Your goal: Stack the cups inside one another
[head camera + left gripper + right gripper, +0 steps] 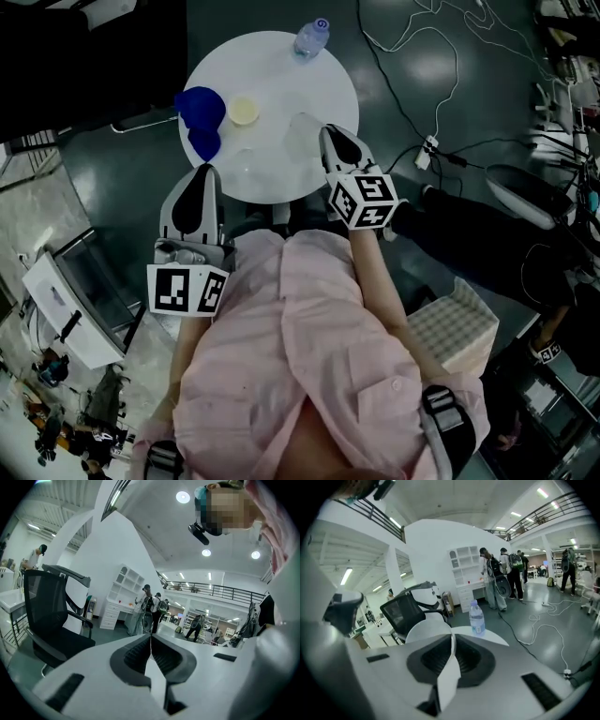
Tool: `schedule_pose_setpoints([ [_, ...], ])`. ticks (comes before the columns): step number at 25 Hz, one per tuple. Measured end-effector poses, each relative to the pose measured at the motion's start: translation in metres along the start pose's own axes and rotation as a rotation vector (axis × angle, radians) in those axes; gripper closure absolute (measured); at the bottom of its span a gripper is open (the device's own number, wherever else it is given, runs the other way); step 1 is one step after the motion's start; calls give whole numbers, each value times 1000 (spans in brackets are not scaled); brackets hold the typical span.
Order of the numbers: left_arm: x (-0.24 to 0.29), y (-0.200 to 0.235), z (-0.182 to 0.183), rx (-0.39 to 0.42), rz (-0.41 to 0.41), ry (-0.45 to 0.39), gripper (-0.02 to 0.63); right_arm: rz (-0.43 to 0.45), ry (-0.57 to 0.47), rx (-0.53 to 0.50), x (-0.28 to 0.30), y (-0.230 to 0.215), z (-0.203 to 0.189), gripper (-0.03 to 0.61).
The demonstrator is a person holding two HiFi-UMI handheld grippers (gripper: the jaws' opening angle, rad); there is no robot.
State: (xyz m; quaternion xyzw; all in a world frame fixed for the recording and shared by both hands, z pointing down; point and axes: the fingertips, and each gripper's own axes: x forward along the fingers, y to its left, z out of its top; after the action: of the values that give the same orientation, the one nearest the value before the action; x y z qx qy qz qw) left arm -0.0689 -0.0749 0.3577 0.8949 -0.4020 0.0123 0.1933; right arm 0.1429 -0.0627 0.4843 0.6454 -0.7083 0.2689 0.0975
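Right gripper (329,133) pinches the clear cup (303,137) by its wall; left gripper (203,172) is closed, empty. Centre the cup upright over the pale yellow cup (244,111).

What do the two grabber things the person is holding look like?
The left gripper and right gripper are white, with pointed jaws and black ribbed pads. Each carries a cube printed with black-and-white square markers. The person wears a pale pink long-sleeved shirt.

The clear cup (302,137) is too faint to outline fully.
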Motion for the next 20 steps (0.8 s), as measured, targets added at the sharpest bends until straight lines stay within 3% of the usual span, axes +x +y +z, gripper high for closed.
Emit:
schedule_pose_setpoints([
  [11,-19,-11,12,46,1,-69,595,83,-273,-20,-80,48,83,540],
  [20,-33,-16,14,69,-2,-93,594,90,-278,52,-102,65,68,539],
])
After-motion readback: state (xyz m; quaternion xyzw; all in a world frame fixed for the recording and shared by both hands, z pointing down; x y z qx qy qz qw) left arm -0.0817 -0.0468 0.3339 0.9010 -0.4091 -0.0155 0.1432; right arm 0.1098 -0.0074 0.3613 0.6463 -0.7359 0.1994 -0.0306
